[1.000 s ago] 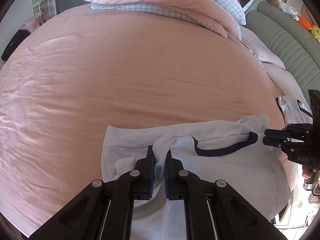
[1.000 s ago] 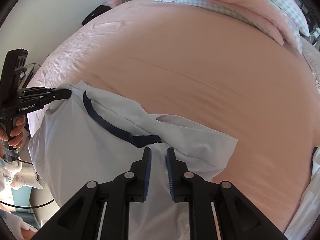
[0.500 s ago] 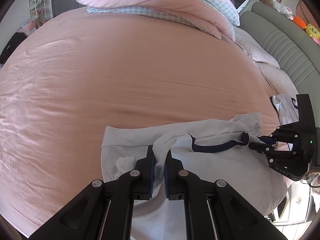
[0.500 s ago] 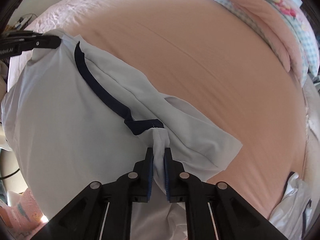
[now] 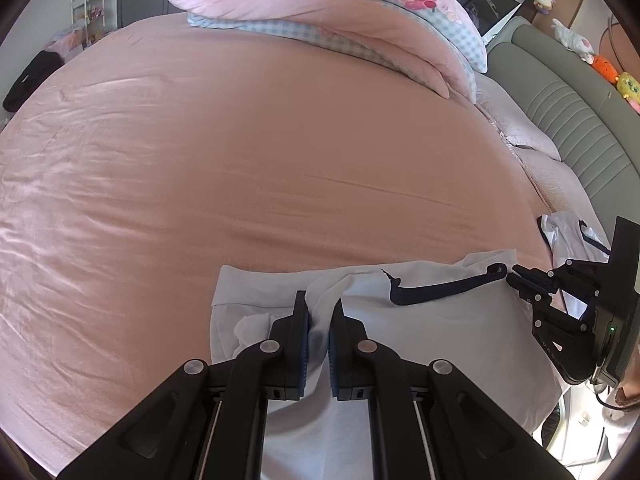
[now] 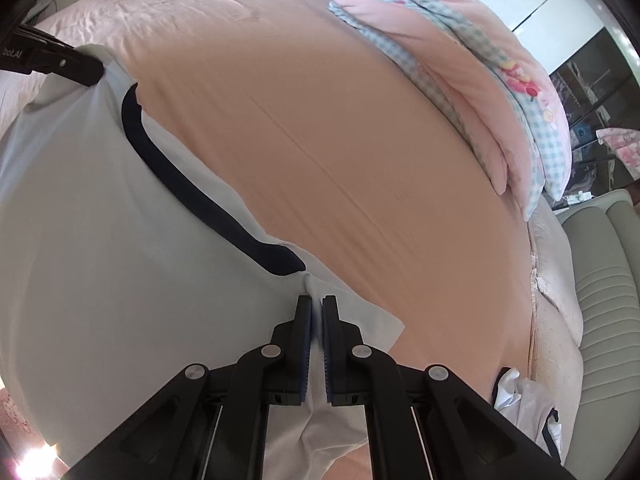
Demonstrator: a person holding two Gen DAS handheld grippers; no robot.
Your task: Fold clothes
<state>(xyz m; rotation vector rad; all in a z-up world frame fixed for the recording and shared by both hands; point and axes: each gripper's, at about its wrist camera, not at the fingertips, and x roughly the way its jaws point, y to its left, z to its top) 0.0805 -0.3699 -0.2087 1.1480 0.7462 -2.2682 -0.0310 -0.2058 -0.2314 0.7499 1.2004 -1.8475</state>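
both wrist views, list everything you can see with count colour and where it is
white shirt: one, white with navy collar trim, near edge of bed, pinched at both shoulders
bedsheet: one, pink, covers the bed
quilt: one, pink with blue check, folded at far side
second garment: one, white with dark trim, crumpled to the right of the shirt
headboard: one, grey-green, padded, right side
plush toys: several, mixed colours, atop headboard
left gripper: black, shut on shirt
right gripper: black, shut on shirt beside collar
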